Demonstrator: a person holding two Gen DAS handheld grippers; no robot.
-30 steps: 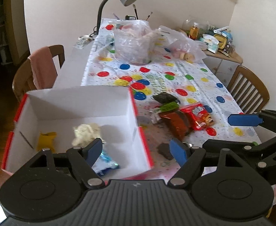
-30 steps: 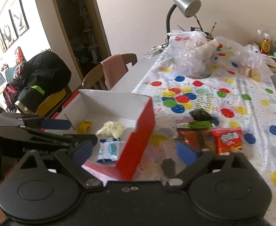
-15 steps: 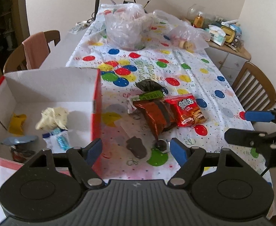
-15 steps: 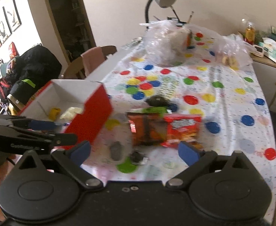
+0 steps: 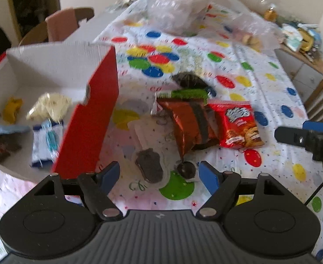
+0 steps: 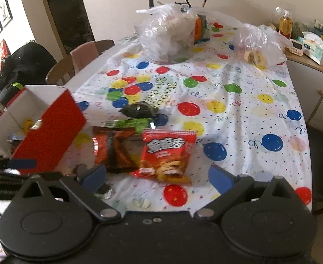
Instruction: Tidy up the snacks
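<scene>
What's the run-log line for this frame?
left gripper: open, empty | right gripper: open, empty | red chip bag: on table | box: part filled

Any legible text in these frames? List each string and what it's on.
Red snack packet: large white characters, too blurred to read.
White balloon-print tablecloth: green lettering, upside down, not readable.
Left gripper arm: white print, cut off and blurred.
Small white digital clock: digits too small.

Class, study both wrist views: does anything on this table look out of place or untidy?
Yes. Several snack packets lie loose on the tablecloth outside the red box: a red chip bag overlapping an orange-brown packet, with a green wrapper behind them.
</scene>
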